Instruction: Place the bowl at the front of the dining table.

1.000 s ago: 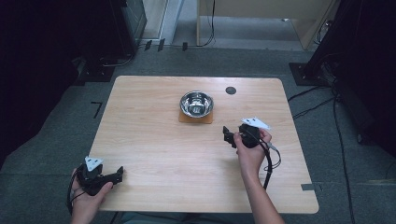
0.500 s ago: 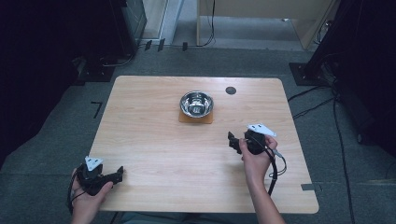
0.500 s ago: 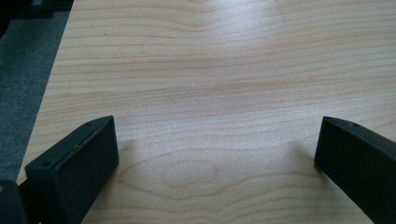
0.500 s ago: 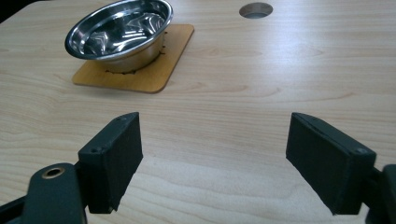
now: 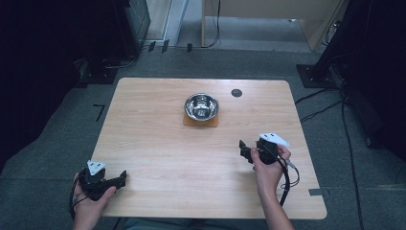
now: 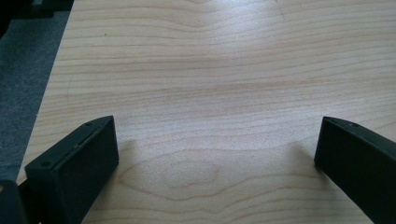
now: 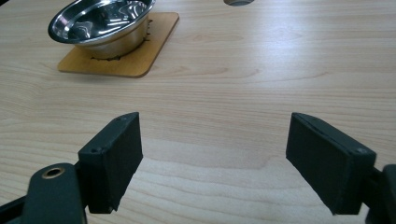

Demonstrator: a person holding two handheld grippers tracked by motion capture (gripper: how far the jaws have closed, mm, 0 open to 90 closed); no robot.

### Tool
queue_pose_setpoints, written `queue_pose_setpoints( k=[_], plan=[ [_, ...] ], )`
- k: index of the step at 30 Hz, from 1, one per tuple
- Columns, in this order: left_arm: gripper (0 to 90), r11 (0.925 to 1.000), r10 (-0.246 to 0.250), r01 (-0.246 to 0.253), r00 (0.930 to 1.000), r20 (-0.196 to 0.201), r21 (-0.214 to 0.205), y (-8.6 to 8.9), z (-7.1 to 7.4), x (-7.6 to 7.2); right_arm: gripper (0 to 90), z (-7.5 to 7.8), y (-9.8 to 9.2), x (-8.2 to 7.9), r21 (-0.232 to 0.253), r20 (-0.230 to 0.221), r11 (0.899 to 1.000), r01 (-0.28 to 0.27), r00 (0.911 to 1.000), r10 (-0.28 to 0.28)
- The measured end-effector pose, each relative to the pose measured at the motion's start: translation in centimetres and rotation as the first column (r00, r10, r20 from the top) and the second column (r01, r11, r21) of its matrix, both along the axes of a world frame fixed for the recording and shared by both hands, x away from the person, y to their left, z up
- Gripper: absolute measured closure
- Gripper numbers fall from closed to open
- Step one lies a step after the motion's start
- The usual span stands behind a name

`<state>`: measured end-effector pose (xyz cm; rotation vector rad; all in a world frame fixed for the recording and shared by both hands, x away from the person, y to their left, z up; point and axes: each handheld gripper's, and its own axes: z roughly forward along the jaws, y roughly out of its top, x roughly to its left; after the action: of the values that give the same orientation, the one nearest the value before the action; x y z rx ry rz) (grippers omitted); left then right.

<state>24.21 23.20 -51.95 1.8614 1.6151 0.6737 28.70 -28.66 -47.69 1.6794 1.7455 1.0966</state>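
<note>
A shiny steel bowl [image 5: 201, 106] stands on a square brown coaster [image 5: 201, 120] at the middle back of the wooden table [image 5: 158, 143]; in the right gripper view the bowl [image 7: 103, 22] and coaster [image 7: 140, 51] lie ahead to the upper left. My right gripper [image 5: 244, 151] is held low over the table's right side, in front of and to the right of the bowl, open with bare wood between its jaws [image 7: 215, 158]. My left gripper [image 5: 122, 176] rests near the front left corner, open and holding nothing [image 6: 217, 154].
A dark round grommet hole [image 5: 236, 92] sits in the table behind and right of the bowl. Grey carpet surrounds the table, with cables [image 5: 330, 105] on the floor at the right and dark equipment at the back left. A black cable [image 5: 287, 177] trails from the right gripper.
My right gripper has drawn back from the bowl, moving toward the front right of the table. The left gripper has stayed put.
</note>
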Motion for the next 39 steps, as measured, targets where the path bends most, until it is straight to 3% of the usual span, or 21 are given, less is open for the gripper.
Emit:
queue_pose_setpoints(
  k=[17,39],
  plan=[
    [0.0,1.0000,0.002,-0.002,1.0000,0.000,-0.001,0.0,0.0,0.0,18.5,-0.9,-2.8,-2.5,-0.005,-0.024,0.999,0.032,0.9992,-0.032],
    [0.0,1.0000,0.004,-0.004,1.0000,0.000,0.000,0.0,0.0,0.0,18.5,-3.8,-6.6,-6.3,-0.012,-0.089,0.996,0.088,0.9921,-0.088]
  ],
)
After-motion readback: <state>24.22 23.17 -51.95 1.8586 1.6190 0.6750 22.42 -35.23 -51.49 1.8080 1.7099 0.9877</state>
